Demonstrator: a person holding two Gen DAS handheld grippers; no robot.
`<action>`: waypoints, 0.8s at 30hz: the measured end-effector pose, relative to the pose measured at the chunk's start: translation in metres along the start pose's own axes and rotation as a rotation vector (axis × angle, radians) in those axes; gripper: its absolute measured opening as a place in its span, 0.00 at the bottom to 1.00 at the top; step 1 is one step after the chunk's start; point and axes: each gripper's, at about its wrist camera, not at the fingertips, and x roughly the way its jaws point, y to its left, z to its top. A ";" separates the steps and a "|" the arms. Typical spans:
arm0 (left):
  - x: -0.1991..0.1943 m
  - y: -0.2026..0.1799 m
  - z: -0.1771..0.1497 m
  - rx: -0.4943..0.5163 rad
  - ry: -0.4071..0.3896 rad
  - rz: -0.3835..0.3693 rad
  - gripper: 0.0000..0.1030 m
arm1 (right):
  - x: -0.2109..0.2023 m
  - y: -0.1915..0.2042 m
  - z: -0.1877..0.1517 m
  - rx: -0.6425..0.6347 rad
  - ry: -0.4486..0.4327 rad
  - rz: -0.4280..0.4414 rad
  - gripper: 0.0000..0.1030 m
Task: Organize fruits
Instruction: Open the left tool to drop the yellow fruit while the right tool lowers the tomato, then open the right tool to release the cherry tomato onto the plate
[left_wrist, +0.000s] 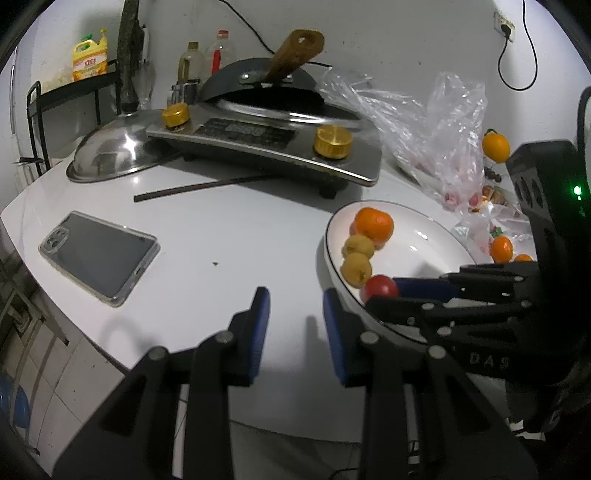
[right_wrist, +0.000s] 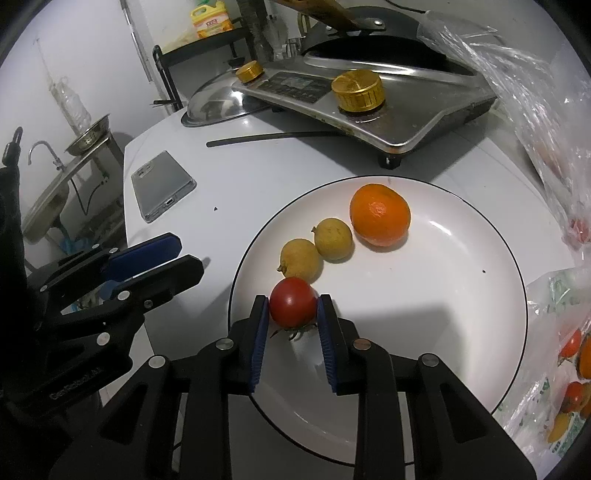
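A white plate (right_wrist: 461, 295) holds an orange (right_wrist: 380, 216), two small yellow fruits (right_wrist: 332, 238) (right_wrist: 300, 258) and a red tomato (right_wrist: 293, 302) in a row. My right gripper (right_wrist: 291, 310) is over the plate's near-left part, its blue pads touching both sides of the tomato, which rests on the plate. My left gripper (left_wrist: 295, 306) is open and empty over the white table, just left of the plate (left_wrist: 424, 240). In the left wrist view the tomato (left_wrist: 380, 288) shows between the right gripper's fingers (left_wrist: 424, 288).
A gas stove (left_wrist: 266, 144) with a pan stands behind the plate. A steel lid (left_wrist: 110, 155), a chopstick (left_wrist: 207, 186) and a phone (left_wrist: 99, 254) lie left. Plastic bags (left_wrist: 436, 129) with more fruit (right_wrist: 570, 369) lie right. The table edge is close at left.
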 end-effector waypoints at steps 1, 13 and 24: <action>-0.001 -0.001 0.000 0.002 -0.001 0.001 0.30 | -0.001 0.000 0.000 0.002 -0.001 -0.001 0.31; -0.018 -0.021 0.000 0.037 -0.018 -0.003 0.31 | -0.027 -0.001 -0.008 0.000 -0.047 -0.018 0.36; -0.030 -0.057 -0.004 0.080 -0.020 -0.003 0.36 | -0.065 -0.014 -0.028 0.026 -0.103 -0.043 0.36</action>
